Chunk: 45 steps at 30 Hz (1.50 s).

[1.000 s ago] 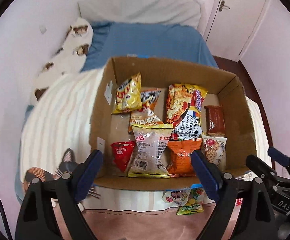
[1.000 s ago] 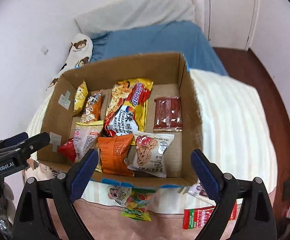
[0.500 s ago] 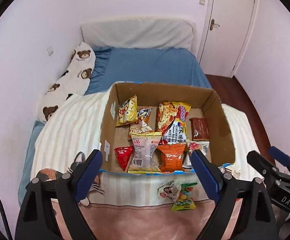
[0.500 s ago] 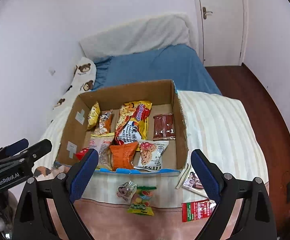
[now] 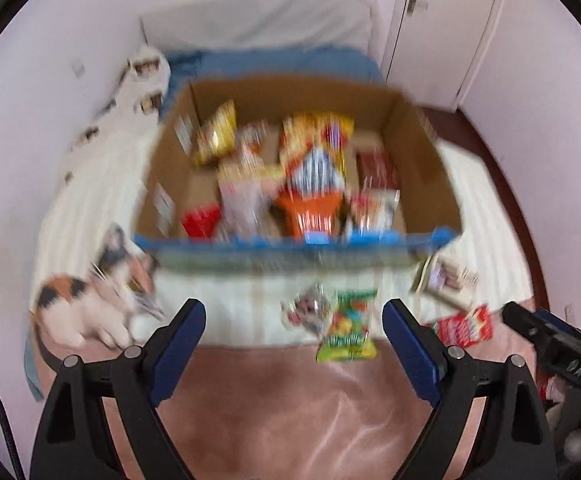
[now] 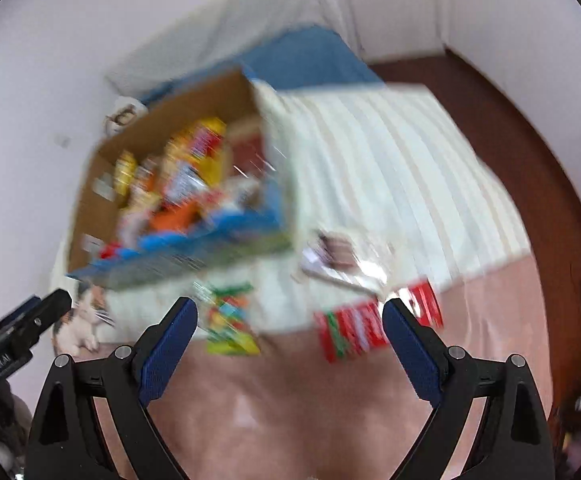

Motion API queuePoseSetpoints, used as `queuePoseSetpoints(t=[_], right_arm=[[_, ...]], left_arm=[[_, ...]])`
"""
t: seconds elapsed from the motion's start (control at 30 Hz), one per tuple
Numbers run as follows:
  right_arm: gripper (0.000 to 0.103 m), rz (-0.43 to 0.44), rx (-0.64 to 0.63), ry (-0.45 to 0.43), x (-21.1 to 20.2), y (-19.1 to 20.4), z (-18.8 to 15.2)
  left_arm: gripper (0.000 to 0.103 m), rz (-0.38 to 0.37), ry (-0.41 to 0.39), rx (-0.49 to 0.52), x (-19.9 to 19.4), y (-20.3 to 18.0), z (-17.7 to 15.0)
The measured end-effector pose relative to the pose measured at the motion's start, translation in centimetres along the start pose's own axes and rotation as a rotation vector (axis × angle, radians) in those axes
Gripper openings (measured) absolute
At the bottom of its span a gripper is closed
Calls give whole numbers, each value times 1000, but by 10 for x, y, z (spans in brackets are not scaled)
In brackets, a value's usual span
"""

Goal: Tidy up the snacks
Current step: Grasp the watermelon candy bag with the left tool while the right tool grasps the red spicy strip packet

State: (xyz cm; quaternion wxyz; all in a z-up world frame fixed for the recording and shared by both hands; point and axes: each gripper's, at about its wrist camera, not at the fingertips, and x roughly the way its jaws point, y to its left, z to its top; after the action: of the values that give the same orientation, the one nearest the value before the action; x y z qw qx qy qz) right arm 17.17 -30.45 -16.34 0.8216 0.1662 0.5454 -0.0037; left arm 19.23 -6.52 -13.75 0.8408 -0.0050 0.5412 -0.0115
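Both views are blurred by motion. An open cardboard box [image 5: 418, 160] [image 6: 106, 184] on the bed holds several snack packets. Loose on the bed in front of it lie a green candy bag [image 5: 346, 332] [image 6: 230, 320], a small clear packet [image 5: 306, 312], a red packet [image 5: 466, 326] [image 6: 374, 326] and a flat clear-wrapped packet [image 5: 446, 280] [image 6: 338, 256]. My left gripper [image 5: 293, 320] is open and empty, just short of the green bag. My right gripper [image 6: 290, 318] is open and empty, between the green bag and the red packet.
The bed has a striped cream blanket [image 6: 390, 160], a pink cover [image 5: 290, 408] at the near edge and a blue sheet [image 5: 282, 64] behind the box. A cat-shaped plush [image 5: 90, 300] lies left of the box. Dark wooden floor [image 6: 530, 128] runs along the right side.
Both grippers have moved fast: the views are now blurred and the loose packets stand closer. The right view has swung to the right, toward the red packet. Both stay open.
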Motion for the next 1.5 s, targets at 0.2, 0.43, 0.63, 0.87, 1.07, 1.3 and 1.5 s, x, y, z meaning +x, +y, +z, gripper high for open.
queuePoseSetpoints(t=[0.2,0.43,0.63,0.87,1.07,1.3,1.5], right_arm=[[96,26,251,207,74,-75,-21],[97,30,550,290,140,-127,-37],[94,-127,565,267,160,-117,-27],[78,-220,128,281,164,-54,-44],[73,-192,-117,324,149,-37,-80],[70,-169,-237,362,134,-28,-110],[70,-140,-314,396,124,-7,-136]], left_arm=[[90,-19,209,-18,81,-25,-20],[90,-58,338,-58,134,-41,-37],[90,-65,380,-136,155,-32,-42],[90,-139,396,-180,168,-36,-39],[90,-208,434,-92,191,-62,-29],[65,-271,395,-31,192,-76,-42],[52,-283,407,-13,179,-66,-68]])
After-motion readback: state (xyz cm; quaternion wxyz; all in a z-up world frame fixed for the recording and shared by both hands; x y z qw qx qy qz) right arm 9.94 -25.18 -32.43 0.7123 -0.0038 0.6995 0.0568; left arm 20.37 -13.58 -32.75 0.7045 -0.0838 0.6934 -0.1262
